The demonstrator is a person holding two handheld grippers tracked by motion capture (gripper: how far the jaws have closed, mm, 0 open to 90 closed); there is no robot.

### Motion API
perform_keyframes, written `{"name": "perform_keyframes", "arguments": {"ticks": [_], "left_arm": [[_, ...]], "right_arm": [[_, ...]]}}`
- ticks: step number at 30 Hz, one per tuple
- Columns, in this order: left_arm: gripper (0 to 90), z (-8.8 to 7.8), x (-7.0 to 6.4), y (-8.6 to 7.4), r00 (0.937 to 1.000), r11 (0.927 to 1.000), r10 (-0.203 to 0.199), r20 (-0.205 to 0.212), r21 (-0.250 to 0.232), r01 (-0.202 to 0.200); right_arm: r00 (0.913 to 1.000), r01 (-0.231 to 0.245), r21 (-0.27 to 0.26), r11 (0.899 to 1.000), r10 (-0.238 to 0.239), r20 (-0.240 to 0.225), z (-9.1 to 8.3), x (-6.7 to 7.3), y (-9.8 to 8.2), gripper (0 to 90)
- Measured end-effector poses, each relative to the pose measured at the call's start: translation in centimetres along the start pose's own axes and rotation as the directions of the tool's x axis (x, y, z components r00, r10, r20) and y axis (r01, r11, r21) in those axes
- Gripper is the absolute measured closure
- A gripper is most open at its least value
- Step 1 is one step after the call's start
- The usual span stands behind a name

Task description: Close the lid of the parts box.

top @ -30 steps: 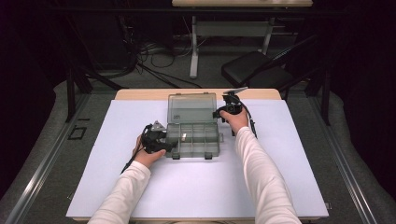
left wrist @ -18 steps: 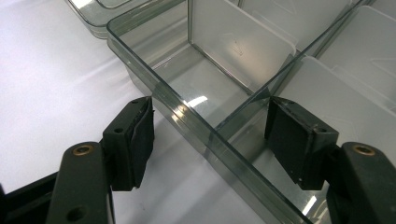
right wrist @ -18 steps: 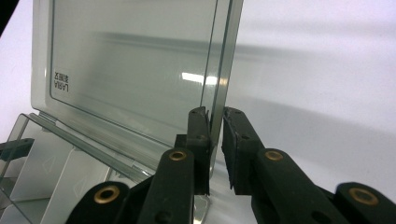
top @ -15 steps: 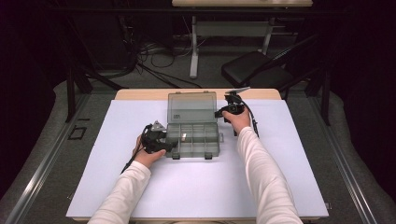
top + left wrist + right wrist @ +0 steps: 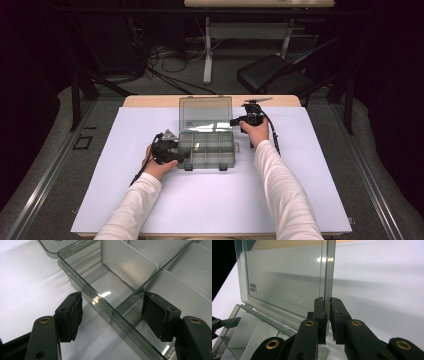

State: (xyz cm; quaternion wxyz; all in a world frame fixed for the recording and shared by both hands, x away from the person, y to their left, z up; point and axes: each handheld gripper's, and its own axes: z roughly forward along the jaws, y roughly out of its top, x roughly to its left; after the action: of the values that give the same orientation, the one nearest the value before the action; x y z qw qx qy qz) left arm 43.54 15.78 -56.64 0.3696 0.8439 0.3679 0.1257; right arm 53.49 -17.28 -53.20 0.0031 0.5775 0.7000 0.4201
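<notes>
— On the white desk, middle of it, what's that box?

— A clear plastic organizer box with divided compartments. Its lid stands open, tilted up at the far side.

— And the left hand-held gripper?

— It sits at the box's near-left corner, jaws spread – one pad outside the wall, the other inside a compartment, neither visibly pressing on the plastic.

— The right one?

— The right hand-held gripper is at the lid's right edge. Its jaws have just been closing, and from its own camera the pads are pinching the thin edge of the lid between them.

— Anything inside the box?

— Something small and pale in one middle compartment – too small to tell what.
</notes>
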Motion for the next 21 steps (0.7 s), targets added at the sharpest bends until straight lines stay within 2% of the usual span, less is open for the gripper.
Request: {"name": "perform_keyframes", "arguments": {"ticks": [3,12,18,21], "left_arm": [[33.4,0.0,0.0,0.0,1.0,1.0,-0.003,0.0,0.001,0.003],[33.7,-0.1,0.1,0.1,0.9999,0.9999,-0.014,0.005,0.004,0.014],[33.6,-1.6,0.6,0.4,0.998,0.9969,-0.057,0.026,-0.053,0.059],[33.4,-2.6,0.9,1.0,0.9973,0.9949,-0.073,0.006,-0.069,0.073]], "right_arm": [[0.9999,-0.014,-0.006,1.0,0.014,-0.004,0.0,0.0,-0.1,84.2],[1.0,-0.006,-0.024,1.0,0.006,0.002,0.0,0.0,-0.3,84.3],[0.9997,0.01,-0.031,0.999,-0.009,0.021,-0.2,0.3,-0.5,84.4],[0.9997,0.007,-0.038,0.999,-0.006,0.022,-0.2,0.3,-0.6,84.4]]}}
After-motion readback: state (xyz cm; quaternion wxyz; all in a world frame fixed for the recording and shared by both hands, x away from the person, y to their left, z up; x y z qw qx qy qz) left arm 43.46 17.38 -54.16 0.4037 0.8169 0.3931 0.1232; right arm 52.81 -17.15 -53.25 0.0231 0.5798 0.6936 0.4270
